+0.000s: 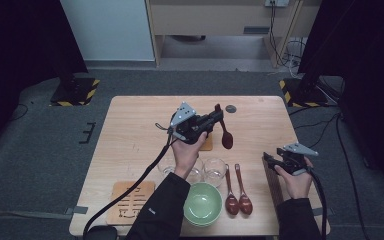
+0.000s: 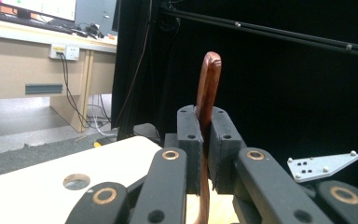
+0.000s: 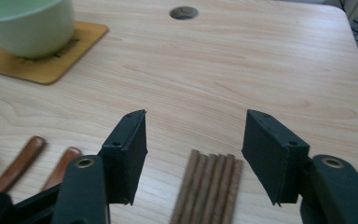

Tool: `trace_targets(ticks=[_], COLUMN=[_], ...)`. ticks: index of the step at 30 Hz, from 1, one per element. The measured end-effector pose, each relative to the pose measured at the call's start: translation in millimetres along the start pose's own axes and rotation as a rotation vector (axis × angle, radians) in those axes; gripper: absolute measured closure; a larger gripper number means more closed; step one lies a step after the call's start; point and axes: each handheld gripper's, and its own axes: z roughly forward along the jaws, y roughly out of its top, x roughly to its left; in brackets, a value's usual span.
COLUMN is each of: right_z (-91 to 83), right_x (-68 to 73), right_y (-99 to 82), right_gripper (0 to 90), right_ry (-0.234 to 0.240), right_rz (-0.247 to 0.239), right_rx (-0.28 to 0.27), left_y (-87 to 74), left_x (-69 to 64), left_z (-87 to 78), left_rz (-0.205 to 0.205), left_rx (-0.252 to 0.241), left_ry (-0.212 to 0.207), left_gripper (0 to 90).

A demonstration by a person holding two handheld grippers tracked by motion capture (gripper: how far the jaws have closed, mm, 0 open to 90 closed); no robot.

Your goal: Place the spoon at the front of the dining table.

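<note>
Wooden spoon [image 1: 226,134] held off the table [image 1: 130,130], toward the far edge, handle pinched between the closed jaws of the left gripper [image 1: 214,120]; bowl end hangs toward the near side. In the left gripper view the handle [image 2: 208,88] stands upright out of the pads.

Two more spoons [image 1: 237,192] lie side by side near the front edge, right of the green bowl [image 1: 202,204] and the glasses [image 1: 214,170].

Right gripper [image 3: 193,154] low at the right edge, jaws apart and empty, straddling a bundle of chopsticks [image 3: 209,186]; contact hard to judge, likely none yet.

Step in hand, as I read it: carrying one spoon while lining up on the chopsticks. Next: lower the right jaws and close squarely across the bundle.
</note>
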Motion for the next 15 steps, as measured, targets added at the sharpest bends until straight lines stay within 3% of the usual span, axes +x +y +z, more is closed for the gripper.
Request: trace_targets(ticks=[15], right_z=[9.0], right_x=[-33.2], right_y=[-23.7], right_gripper=[34.7], right_ry=[-0.075], right_rz=[0.042], right_rx=[0.03], left_y=[9.7], left_x=[17.1], left_z=[-10.1], left_rz=[0.021], left_rx=[-0.009], left_ry=[0.045], left_gripper=[84.3])
